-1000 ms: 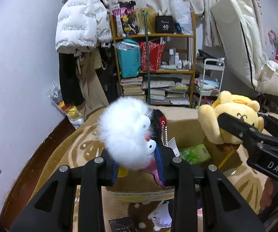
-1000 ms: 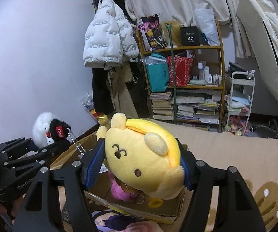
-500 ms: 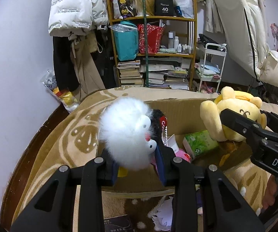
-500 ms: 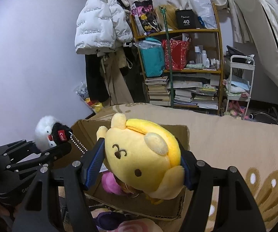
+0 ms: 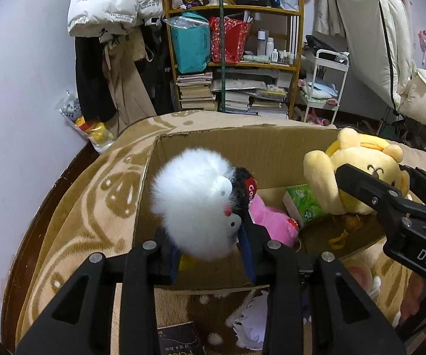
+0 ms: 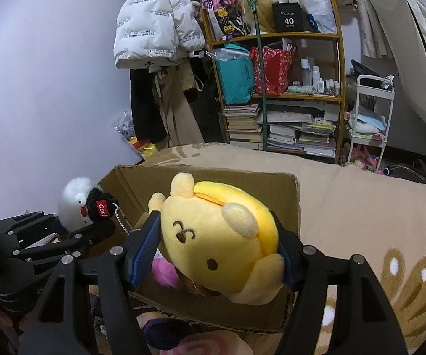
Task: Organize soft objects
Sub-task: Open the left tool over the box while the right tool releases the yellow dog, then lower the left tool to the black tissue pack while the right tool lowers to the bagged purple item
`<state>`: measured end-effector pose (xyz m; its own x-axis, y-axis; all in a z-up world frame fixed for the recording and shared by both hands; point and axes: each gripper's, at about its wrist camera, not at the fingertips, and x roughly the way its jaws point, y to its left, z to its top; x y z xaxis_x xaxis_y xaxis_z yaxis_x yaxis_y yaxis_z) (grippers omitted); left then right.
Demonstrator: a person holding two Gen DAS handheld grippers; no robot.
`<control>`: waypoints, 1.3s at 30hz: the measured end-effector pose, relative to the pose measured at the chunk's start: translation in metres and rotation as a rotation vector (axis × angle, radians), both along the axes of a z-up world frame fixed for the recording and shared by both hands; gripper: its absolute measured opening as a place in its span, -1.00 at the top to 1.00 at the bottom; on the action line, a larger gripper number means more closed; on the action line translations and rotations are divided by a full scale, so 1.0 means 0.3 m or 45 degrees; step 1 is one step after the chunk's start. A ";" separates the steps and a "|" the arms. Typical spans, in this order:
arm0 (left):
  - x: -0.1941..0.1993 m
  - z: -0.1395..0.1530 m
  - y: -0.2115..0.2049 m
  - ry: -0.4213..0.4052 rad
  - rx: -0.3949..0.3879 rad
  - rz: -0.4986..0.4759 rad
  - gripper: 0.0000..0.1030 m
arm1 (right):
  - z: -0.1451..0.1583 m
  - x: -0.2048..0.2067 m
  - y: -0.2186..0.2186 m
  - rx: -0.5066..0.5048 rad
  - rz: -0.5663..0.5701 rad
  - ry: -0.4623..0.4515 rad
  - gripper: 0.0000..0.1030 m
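The cardboard box (image 5: pixel 272 151) fills the middle of the left wrist view, its open top ringed by a torn far wall and a near wall low in the frame. Inside, open floor shows at lower left; a pink plush (image 5: pixel 272 222) and a green tissue pack (image 5: pixel 301 204) take up the centre and right.

The box's near right corner is hidden behind the right tongs (image 6: pixel 218 254). A purple thing and a pink-striped thing at the bottom of the right wrist view are cut off and hard to name.

The left tongs (image 5: pixel 210 251) are clamped on the white fluffy plush (image 5: pixel 195 204), held above the box's near left part. The right tongs are clamped on the yellow dog plush (image 6: pixel 221 242), which hangs over the box's right side.
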<state>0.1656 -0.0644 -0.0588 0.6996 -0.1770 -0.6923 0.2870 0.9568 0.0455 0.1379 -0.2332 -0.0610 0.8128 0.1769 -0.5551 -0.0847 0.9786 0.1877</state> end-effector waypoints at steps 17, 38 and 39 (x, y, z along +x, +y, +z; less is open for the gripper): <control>-0.072 0.035 0.017 -0.065 0.071 0.024 -0.33 | 0.027 -0.055 0.014 -0.020 0.013 0.013 -0.57; -0.323 0.131 0.140 -0.099 0.036 0.076 -0.71 | 0.153 -0.323 0.035 -0.071 -0.025 -0.066 -1.00; -0.337 0.133 0.150 -0.083 0.019 0.067 -0.71 | 0.160 -0.339 0.032 -0.054 -0.031 -0.065 -1.00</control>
<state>0.0645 -0.0194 -0.0189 0.7515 -0.1288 -0.6470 0.2321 0.9697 0.0766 0.0361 -0.2237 -0.0131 0.8442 0.1335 -0.5191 -0.0689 0.9875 0.1419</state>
